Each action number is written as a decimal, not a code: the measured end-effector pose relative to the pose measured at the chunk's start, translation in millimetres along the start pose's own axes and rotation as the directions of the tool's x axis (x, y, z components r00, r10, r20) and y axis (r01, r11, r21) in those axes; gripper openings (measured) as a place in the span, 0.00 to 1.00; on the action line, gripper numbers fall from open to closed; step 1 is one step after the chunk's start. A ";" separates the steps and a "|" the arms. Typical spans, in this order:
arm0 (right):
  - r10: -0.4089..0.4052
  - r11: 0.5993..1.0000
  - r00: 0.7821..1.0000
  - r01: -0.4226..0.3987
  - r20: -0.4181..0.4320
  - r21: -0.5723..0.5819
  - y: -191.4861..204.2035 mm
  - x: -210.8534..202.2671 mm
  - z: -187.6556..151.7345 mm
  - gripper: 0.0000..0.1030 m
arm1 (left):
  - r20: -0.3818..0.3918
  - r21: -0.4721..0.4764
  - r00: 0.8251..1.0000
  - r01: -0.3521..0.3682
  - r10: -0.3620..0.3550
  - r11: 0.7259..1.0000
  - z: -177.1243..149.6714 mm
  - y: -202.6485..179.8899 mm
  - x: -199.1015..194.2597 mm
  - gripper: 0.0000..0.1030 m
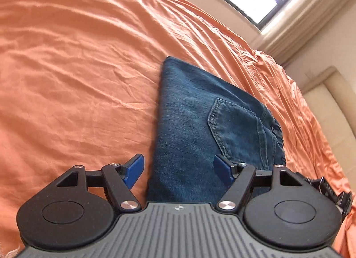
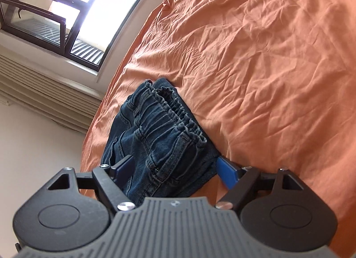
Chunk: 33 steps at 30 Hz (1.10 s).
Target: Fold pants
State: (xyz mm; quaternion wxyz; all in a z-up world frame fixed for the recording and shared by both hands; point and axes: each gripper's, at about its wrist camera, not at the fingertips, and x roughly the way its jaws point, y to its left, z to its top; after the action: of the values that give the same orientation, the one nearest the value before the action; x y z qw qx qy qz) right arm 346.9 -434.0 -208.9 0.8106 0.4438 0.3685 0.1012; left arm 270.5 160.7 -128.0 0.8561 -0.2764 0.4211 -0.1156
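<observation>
A folded pair of dark blue jeans [image 1: 200,128] is seen lying on a bed covered with a wrinkled orange sheet [image 1: 77,68]; in the left wrist view the denim fills the lower centre of the frame, with a stitched back pocket [image 1: 233,128] turned upward at the right of the bundle. The left tongs [image 1: 179,170] are held spread apart low in the frame, nothing being gripped: one blue pad [image 1: 133,171] is shown over the sheet just beside the left edge of the jeans, while the other is shown over the denim near the pocket. In the right wrist view the same jeans [image 2: 160,142] are found at lower centre, near the bed's edge, with the gathered elastic waistband [image 2: 175,115] facing the camera and layered folds visible below it. The right tongs [image 2: 174,170] are likewise released, the bundle's near end being straddled by the blue pads [image 2: 227,173]; whether the pads touch the cloth cannot be told. A dark-framed window [image 2: 66,13] is seen at the upper left of that frame, with a ribbed unit [image 2: 44,84] on the wall beneath it.
</observation>
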 end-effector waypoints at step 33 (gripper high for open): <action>0.009 0.952 0.995 -0.040 -0.103 -0.304 66.9 13.4 32.2 0.22 | 0.100 -0.077 0.984 0.156 -0.148 0.985 21.7 11.9 28.8 0.06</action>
State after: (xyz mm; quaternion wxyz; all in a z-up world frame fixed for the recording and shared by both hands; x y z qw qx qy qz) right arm 389.4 -409.0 -151.8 0.8486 0.3118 0.3831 0.1893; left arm 304.9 166.2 -143.0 0.8510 -0.3490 0.3628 -0.1495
